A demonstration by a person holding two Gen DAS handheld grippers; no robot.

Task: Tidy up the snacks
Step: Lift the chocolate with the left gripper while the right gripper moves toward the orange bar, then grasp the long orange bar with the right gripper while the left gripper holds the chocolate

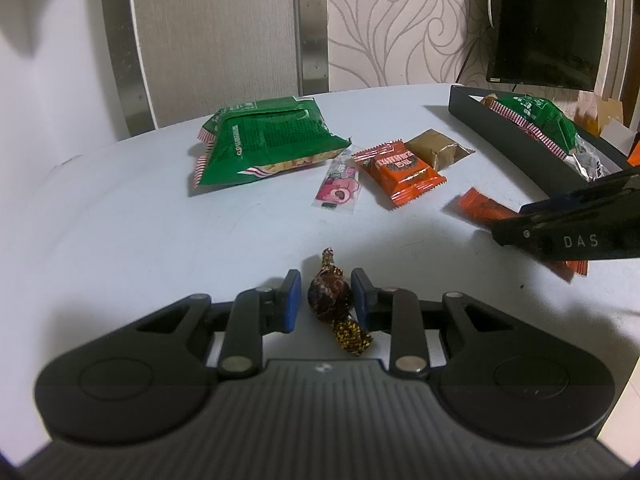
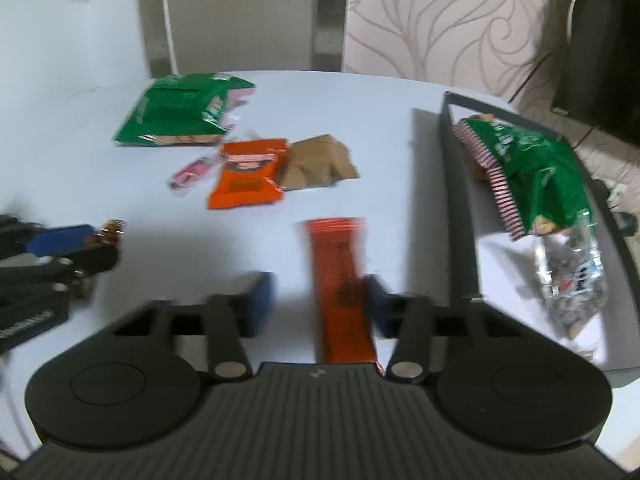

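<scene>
A dark round candy in a gold-speckled twist wrapper (image 1: pixel 330 300) lies between the blue pads of my left gripper (image 1: pixel 326 300), which is shut on it just above the white table (image 1: pixel 160 240). In the right wrist view, which is blurred, a long orange snack bar (image 2: pixel 340 280) lies lengthwise between the jaws of my right gripper (image 2: pixel 320 304). The right pad touches the bar; the left pad stands apart from it, so the gripper is open. The left wrist view shows that gripper (image 1: pixel 508 224) low over the same bar (image 1: pixel 480 208), beside the black tray (image 1: pixel 500 120).
The black tray (image 2: pixel 460 200) at the right holds a green snack bag (image 2: pixel 532 172) and a silvery packet (image 2: pixel 572 276). Farther back on the table lie a green bag (image 1: pixel 260 140), a pink candy stick (image 1: pixel 338 192), an orange packet (image 1: pixel 404 174) and a brown packet (image 1: pixel 436 148). A chair back (image 1: pixel 216 40) stands behind.
</scene>
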